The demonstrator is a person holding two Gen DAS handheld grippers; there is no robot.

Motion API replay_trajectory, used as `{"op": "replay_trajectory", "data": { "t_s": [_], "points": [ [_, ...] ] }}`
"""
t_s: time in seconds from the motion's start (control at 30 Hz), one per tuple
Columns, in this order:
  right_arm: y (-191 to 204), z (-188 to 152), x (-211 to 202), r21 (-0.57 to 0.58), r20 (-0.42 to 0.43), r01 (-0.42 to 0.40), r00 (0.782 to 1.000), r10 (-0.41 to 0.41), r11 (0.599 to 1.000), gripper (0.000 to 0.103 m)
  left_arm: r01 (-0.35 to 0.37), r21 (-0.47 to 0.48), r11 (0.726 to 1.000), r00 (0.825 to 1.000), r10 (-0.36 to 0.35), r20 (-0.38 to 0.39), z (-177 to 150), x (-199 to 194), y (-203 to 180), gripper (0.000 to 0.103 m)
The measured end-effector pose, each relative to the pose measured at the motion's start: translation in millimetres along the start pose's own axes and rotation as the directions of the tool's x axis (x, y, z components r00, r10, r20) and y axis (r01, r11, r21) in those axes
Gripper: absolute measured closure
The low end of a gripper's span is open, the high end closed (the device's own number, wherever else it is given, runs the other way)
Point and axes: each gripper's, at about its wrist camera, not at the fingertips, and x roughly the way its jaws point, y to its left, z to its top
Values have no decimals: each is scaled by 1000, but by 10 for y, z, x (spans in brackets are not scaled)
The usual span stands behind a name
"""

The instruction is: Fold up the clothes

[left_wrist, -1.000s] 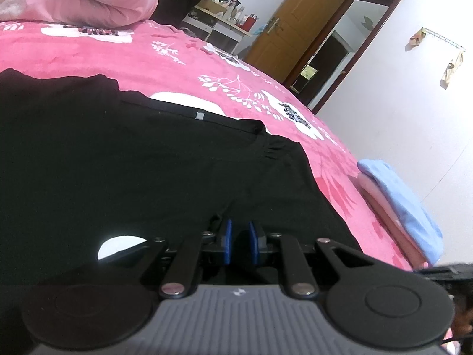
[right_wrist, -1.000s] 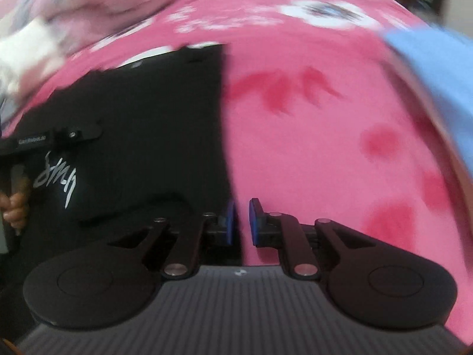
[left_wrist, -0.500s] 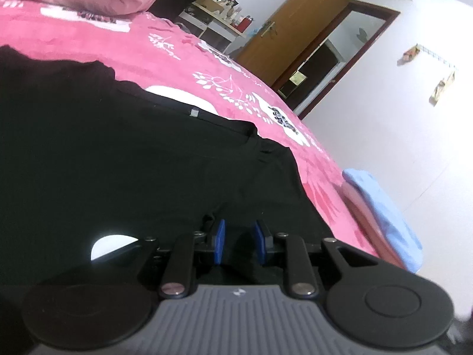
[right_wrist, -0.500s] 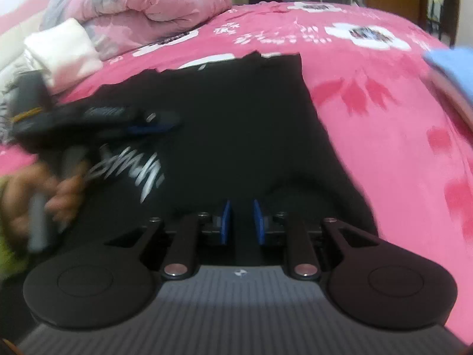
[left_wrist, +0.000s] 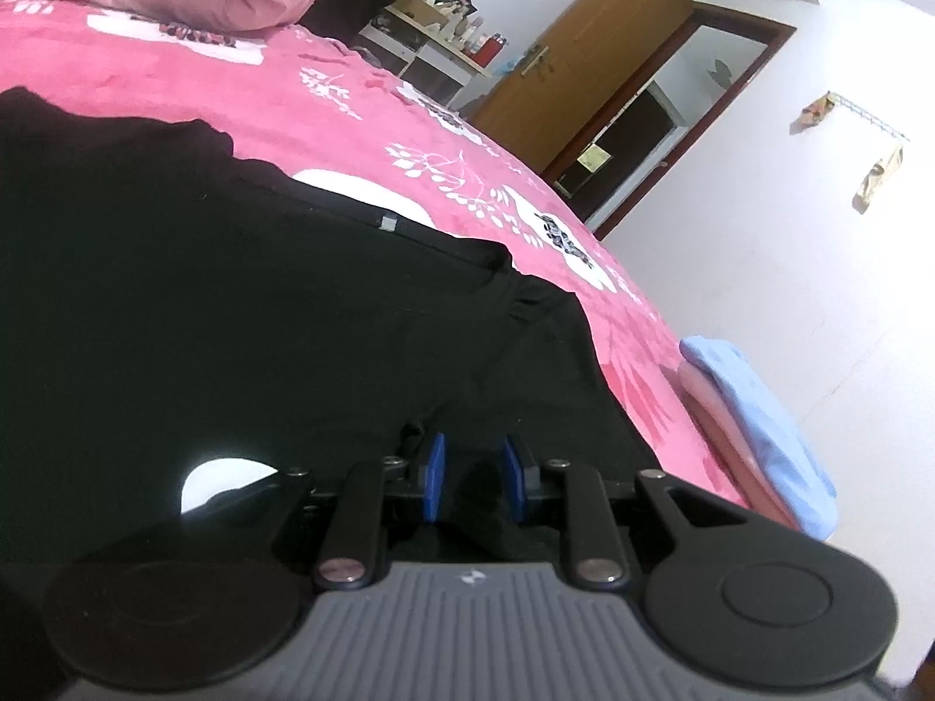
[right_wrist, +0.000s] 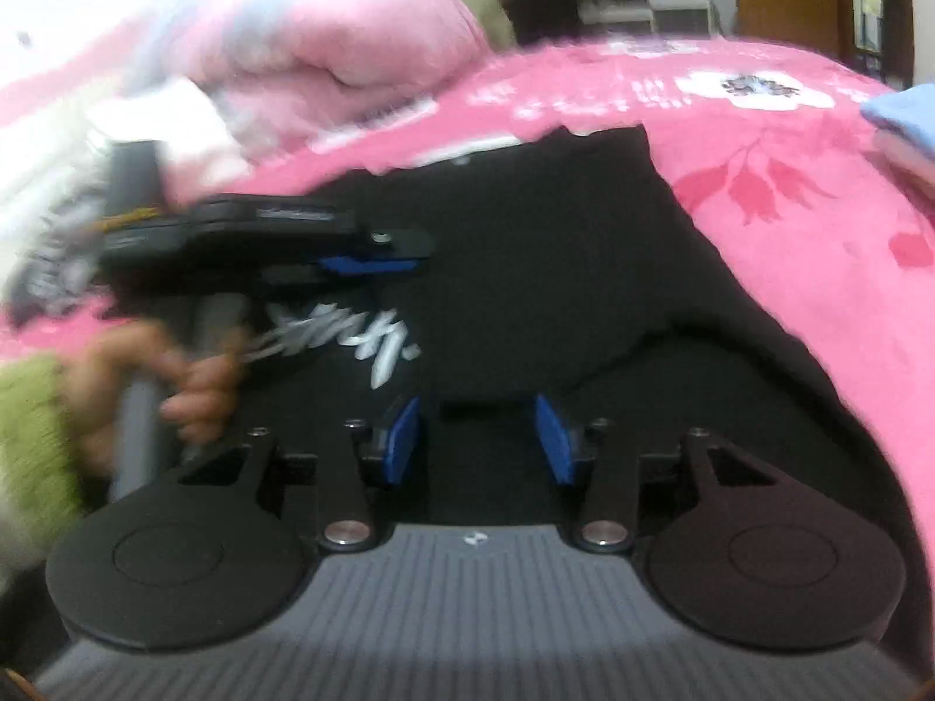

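Two grippers sit low over the black cotton T-shirt (left_wrist: 245, 315) with white lettering, which lies spread across the middle of the pink floral bedspread (left_wrist: 304, 111), its collar toward the pillows. I have the left gripper (left_wrist: 471, 482) with its blue pads (left_wrist: 433, 482) set narrow; dark cloth lies between them, but I cannot tell whether they pinch it. My right gripper (right_wrist: 476, 438) is opening, its jaws fairly wide, with black fabric under the gap and neither pad pressing on it.

I judge the fold is partway in: a flap of the shirt's side looks laid over near the right gripper, and this hand seems to be letting go. Next I would need to pick a fresh edge, probably the hem nearest me, and carry it toward the collar without dragging the layer beneath.

For room, the bedspread is bare beyond the shirt's right edge up to the folded light-blue and pink clothes (left_wrist: 754, 409) at the bed's right edge. The pink quilt (right_wrist: 327, 70) bounds the far-left corner. In the right wrist view the left gripper crosses the shirt's left half, so my hands are close.
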Motion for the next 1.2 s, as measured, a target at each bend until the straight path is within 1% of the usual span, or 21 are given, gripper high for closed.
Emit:
{"op": "replay_trajectory", "data": {
  "t_s": [0.03, 0.1, 0.17, 0.23, 0.3, 0.33, 0.37, 0.4, 0.43, 0.47, 0.53, 0.6, 0.67, 0.73, 0.8, 0.97, 1.13, 1.2],
  "points": [
    [-28, -80, -94, 16, 29, -39, 999, 38, 999, 56, 0, -4, 1000, 1000, 0, 0, 1, 0, 3, 80],
    [-220, -188, -212, 113, 88, -145, 987, 135, 983, 53, -9, -13, 1000, 1000, 9, -3, 8, -7, -4, 80],
    [-417, -264, -286, 218, 144, -239, 967, 211, 946, 53, -30, -15, 999, 999, 29, -12, 23, -31, -35, 80],
    [-615, -310, -320, 326, 196, -319, 944, 266, 890, 53, -53, -14, 998, 998, 53, -25, 38, -74, -70, 80],
    [-664, -315, -312, 355, 214, -349, 933, 288, 867, 53, -94, -12, 996, 995, 94, -16, 48, -176, -124, 79],
    [-646, -311, -296, 350, 204, -339, 937, 282, 873, 53, -117, -10, 993, 993, 117, -7, 52, -238, -154, 75],
    [-626, -307, -280, 344, 195, -329, 941, 276, 879, 53, -140, -9, 990, 990, 140, 1, 56, -299, -184, 56],
    [-592, -303, -279, 327, 188, -318, 945, 269, 890, 52, -163, -8, 987, 987, 163, 10, 60, -361, -214, 45],
    [-558, -299, -278, 311, 181, -308, 948, 262, 899, 49, -186, -7, 983, 982, 186, 18, 64, -422, -243, 38],
    [-539, -296, -277, 301, 179, -305, 949, 260, 904, 49, -201, 4, 980, 979, 201, 30, 72, -497, -284, 36],
    [-554, -305, -280, 302, 181, -307, 948, 262, 903, 48, -200, 42, 979, 979, 198, 43, 103, -702, -378, 33],
    [-565, -310, -276, 306, 185, -310, 947, 263, 900, 48, -201, 58, 978, 979, 198, 57, 127, -939, -459, 27],
    [-571, -321, -288, 303, 185, -307, 948, 261, 902, 48, -215, 53, 975, 974, 210, 80, 139, -1224, -508, 17],
    [-555, -328, -282, 293, 181, -297, 951, 252, 909, 48, -227, 42, 973, 969, 222, 104, 144, -1502, -553, 11],
    [-536, -336, -282, 282, 178, -286, 953, 243, 916, 48, -238, 13, 971, 964, 234, 127, 112, -1746, -558, 10],
    [-482, -340, -263, 247, 170, -270, 958, 233, 931, 43, -276, -59, 959, 944, 282, 174, -62, -2337, -443, 4],
    [-424, -337, -254, 200, 158, -262, 960, 233, 944, 33, -337, -94, 937, 917, 350, 194, -274, -2744, -316, 2],
    [-407, -334, -250, 187, 152, -257, 961, 231, 948, 31, -349, -102, 932, 911, 362, 196, -354, -2872, -262, 2]
  ]
}}
